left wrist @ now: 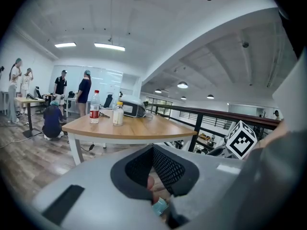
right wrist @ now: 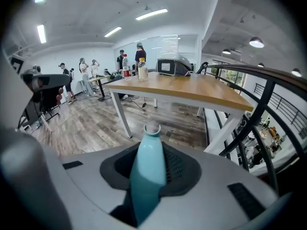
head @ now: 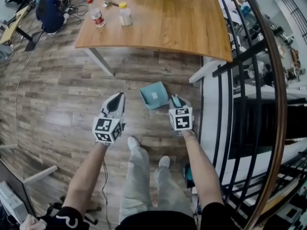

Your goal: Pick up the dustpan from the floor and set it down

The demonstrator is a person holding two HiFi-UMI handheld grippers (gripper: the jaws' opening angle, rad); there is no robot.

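A teal dustpan [head: 153, 95] sits at the centre of the head view, apparently lifted off the wooden floor [head: 57, 95], though its height is hard to judge. The right gripper [head: 177, 102] pinches its handle [right wrist: 147, 169], which sticks up between the dark pads in the right gripper view. The left gripper [head: 115, 102], just left of the pan, has its claw pressed together on nothing. A wooden table [head: 182, 28] fills the top of the frame, and a black railing [head: 225, 104] curves down the right side. Held by the handle alone, the pan could twist or slip in the grip. It could also knock the railing close beside it on the way down. Counted: one dustpan, two grippers, one table, two bottles [head: 97, 17] [head: 125, 14] on it, and several people in the distance.
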